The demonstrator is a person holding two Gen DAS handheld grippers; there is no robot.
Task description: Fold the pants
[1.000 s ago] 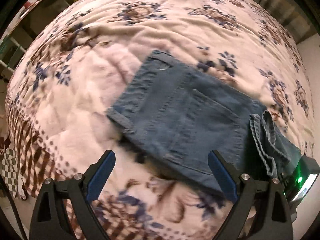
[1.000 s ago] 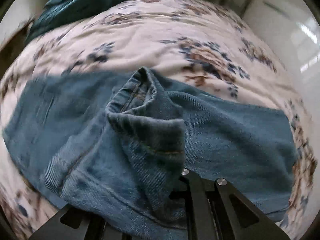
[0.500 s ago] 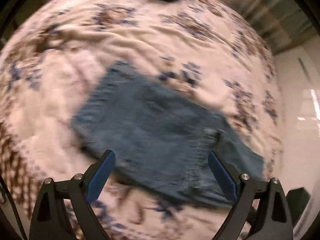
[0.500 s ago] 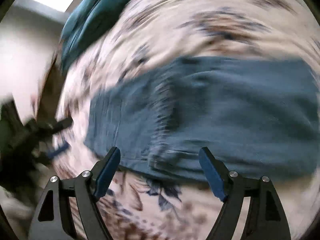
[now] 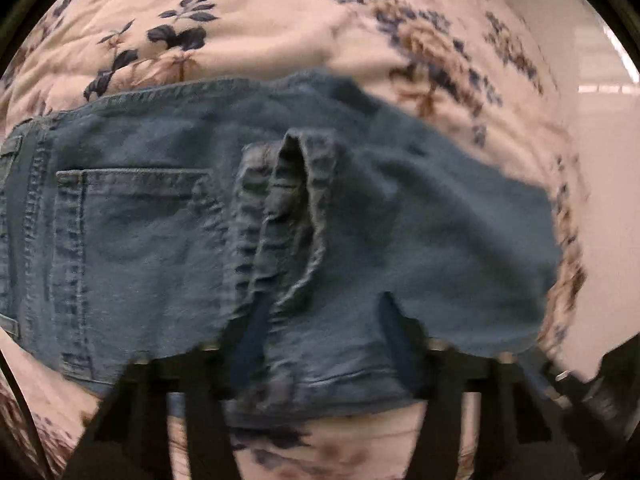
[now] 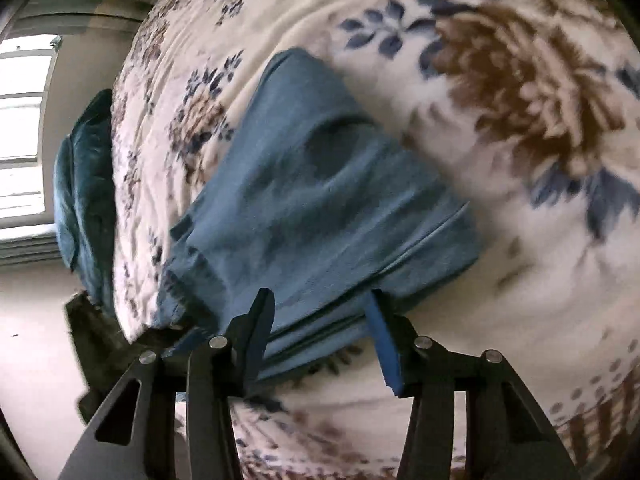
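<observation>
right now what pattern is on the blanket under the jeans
Cream with blue and brown flowers, on the blanket under the jeans; clearest in the right wrist view.

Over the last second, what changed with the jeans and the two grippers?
The right hand-held gripper let go of the bunched hem and swung to the folded edge of the jeans. The left hand-held gripper dropped onto the near edge by the hem. Both have just been closing, denim between their jaws. The jeans stayed folded on the floral blanket.

Bed w/ floral blanket (image 5: pixel 280 20) carries folded denim pants (image 5: pixel 440 208) (teal pillow (image 6: pixel 80 184) at far end).
</observation>
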